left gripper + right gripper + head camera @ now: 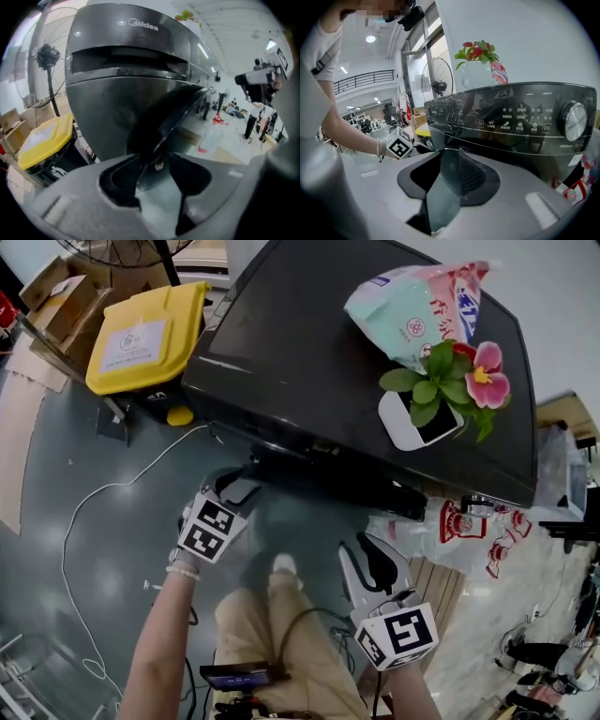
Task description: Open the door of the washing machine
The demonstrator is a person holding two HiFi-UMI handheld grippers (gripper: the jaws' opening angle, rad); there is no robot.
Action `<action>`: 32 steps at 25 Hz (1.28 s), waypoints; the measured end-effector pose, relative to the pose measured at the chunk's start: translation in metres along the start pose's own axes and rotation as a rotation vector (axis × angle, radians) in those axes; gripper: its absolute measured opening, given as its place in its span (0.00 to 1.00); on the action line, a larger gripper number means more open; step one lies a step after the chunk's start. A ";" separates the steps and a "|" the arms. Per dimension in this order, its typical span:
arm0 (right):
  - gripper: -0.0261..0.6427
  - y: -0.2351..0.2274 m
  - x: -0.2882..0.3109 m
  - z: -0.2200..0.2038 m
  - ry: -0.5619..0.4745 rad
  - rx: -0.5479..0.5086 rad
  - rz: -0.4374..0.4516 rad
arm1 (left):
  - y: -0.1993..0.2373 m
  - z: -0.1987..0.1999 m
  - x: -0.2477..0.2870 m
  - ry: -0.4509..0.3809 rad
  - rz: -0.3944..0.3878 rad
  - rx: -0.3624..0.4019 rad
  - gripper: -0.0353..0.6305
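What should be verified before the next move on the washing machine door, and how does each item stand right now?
1. Door unlatched: ok, the door stands ajar from the washing machine.
2. Left gripper at the door's edge: ok, the edge sits between its jaws.
3. Left grip closed: not ok, jaws apart.
4. Right gripper free: ok, jaws apart, nothing between.
5. Flower pot on top upright: ok.
6. Door's swing path clear: cannot tell.
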State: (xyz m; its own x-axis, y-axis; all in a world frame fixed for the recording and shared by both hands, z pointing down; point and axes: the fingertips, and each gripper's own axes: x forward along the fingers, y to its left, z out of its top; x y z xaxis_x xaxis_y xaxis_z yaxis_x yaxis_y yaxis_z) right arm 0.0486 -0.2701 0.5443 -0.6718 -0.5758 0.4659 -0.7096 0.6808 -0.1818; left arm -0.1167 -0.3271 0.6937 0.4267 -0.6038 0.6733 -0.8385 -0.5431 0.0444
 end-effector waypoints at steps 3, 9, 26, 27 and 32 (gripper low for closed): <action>0.19 -0.002 0.000 -0.003 0.007 0.005 0.000 | -0.003 -0.001 0.009 0.011 -0.017 0.009 0.32; 0.19 -0.006 0.004 -0.006 0.010 0.013 0.009 | -0.004 -0.001 0.011 0.019 -0.039 0.044 0.29; 0.19 0.009 0.018 -0.004 0.080 -0.141 0.017 | -0.008 -0.012 0.004 0.063 -0.051 0.041 0.26; 0.19 0.010 0.018 -0.004 0.082 -0.142 0.021 | -0.009 -0.012 0.004 0.069 -0.054 0.042 0.26; 0.19 0.014 0.022 -0.009 0.104 -0.158 0.025 | -0.015 -0.017 -0.002 0.077 -0.073 0.071 0.25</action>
State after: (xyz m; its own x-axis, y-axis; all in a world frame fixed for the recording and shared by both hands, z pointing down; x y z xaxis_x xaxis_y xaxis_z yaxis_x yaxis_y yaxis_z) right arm 0.0258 -0.2689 0.5599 -0.6576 -0.5130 0.5517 -0.6449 0.7619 -0.0603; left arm -0.1101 -0.3079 0.7044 0.4566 -0.5161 0.7247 -0.7786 -0.6259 0.0448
